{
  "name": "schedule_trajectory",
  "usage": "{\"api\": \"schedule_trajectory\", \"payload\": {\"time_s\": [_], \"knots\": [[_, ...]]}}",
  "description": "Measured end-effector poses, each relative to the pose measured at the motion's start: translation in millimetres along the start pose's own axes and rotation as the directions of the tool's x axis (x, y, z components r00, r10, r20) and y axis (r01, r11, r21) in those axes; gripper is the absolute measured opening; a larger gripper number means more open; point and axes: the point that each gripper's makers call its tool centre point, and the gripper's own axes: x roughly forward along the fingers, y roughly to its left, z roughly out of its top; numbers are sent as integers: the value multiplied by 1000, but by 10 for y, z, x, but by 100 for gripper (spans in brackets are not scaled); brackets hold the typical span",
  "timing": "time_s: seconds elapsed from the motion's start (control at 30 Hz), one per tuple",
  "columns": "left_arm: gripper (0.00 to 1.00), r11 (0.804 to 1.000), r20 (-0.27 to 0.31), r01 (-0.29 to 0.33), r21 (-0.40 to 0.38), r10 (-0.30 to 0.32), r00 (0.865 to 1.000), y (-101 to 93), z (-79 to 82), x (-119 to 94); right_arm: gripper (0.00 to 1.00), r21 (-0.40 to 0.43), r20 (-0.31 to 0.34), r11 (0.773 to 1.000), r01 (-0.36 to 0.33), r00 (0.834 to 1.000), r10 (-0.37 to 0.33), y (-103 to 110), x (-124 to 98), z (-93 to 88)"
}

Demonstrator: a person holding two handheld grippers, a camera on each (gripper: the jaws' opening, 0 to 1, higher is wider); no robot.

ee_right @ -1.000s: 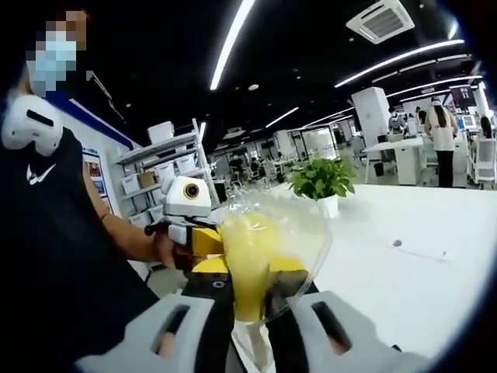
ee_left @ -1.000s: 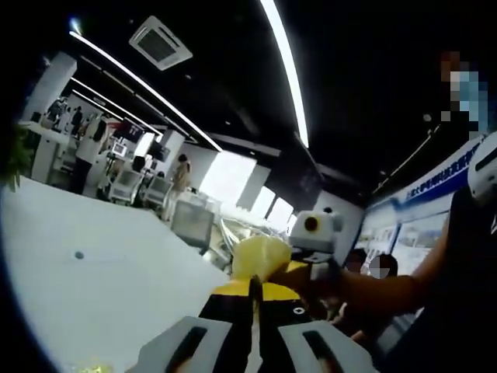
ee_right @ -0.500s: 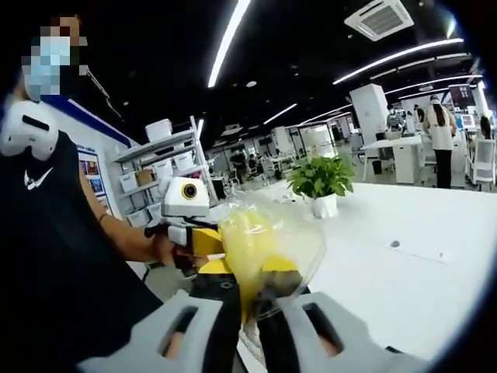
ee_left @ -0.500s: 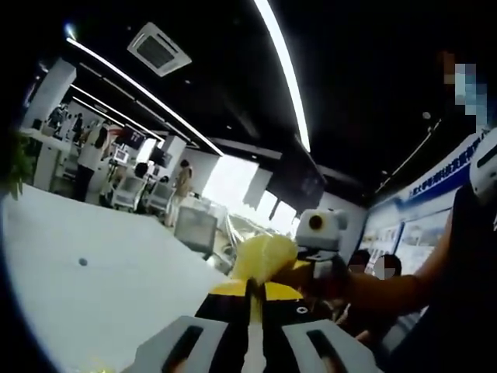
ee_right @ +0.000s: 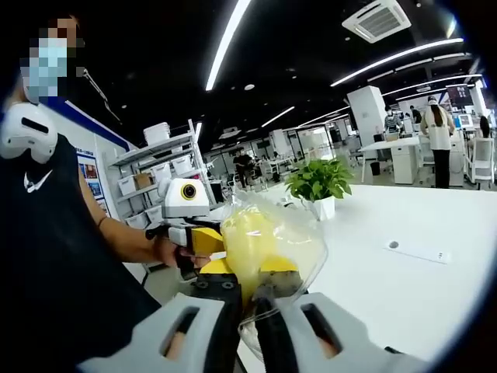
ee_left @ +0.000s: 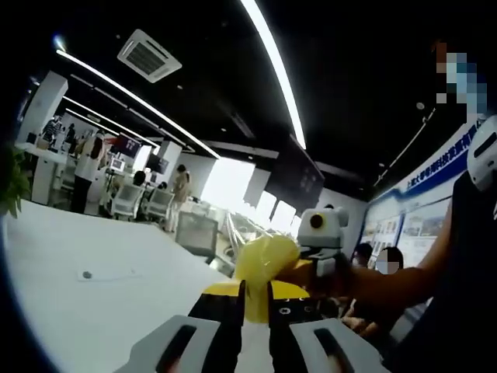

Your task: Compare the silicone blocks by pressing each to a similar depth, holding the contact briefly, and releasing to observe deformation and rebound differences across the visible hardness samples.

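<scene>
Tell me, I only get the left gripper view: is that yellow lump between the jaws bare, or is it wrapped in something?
Observer: In the right gripper view the yellow block sits inside a clear plastic bag that bulges around it.
Operator: Is only one gripper on it?
Observer: No. The right gripper has its jaws closed on the bag from below, and the left gripper meets it from the far side.
Operator: Who holds that left one?
Observer: A person's hand grips it, the forearm reaching from a dark sleeveless top.
Operator: Anything on the white table nearby?
Observer: A potted plant stands on the white table behind the bag.
</scene>
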Motion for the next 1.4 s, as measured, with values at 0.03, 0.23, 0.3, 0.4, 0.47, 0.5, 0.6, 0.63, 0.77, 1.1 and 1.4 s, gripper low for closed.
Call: {"api": "schedule_trajectory", "payload": {"time_s": [0.03,0.23,0.3,0.4,0.47,0.5,0.6,0.63,0.77,1.1,1.4], "knots": [[14,1000,3,-11,16,11,1000,21,4,-1,0,-5,-7,1000,7,1000,-7,-20,19,-13],[20,999,14,-17,28,17,1000,60,43,-10,0,1,-23,1000,5,1000,-5,-41,68,-66],[21,1000,10,-15,24,15,1000,76,32,-12,0,2,-24,1000,5,1000,-5,-42,70,-74],[21,1000,5,-12,24,12,1000,67,19,-5,0,6,-27,1000,4,1000,-4,-45,62,-89],[20,1000,5,-15,24,15,1000,72,12,1,0,15,-23,1000,5,1000,-4,-60,52,-92],[20,1000,2,-16,24,16,1000,71,6,5,0,25,-19,1000,0,1000,1,-64,48,-88],[20,999,-25,-15,30,16,1000,86,-48,20,0,27,-11,1000,-4,1000,5,-50,52,-67],[20,1000,-27,-14,28,15,1000,84,-55,21,0,28,-12,1000,-9,1000,9,-44,57,-63],[19,1000,-35,-20,23,21,999,98,-81,35,0,36,-8,999,-19,1000,19,-30,71,-53],[20,1000,-42,-9,15,10,999,96,-88,57,0,52,-2,998,-29,1000,29,-33,54,-59],[16,999,-55,18,-41,-20,998,49,-121,35,0,80,-5,995,-59,998,59,14,77,-76]]}}
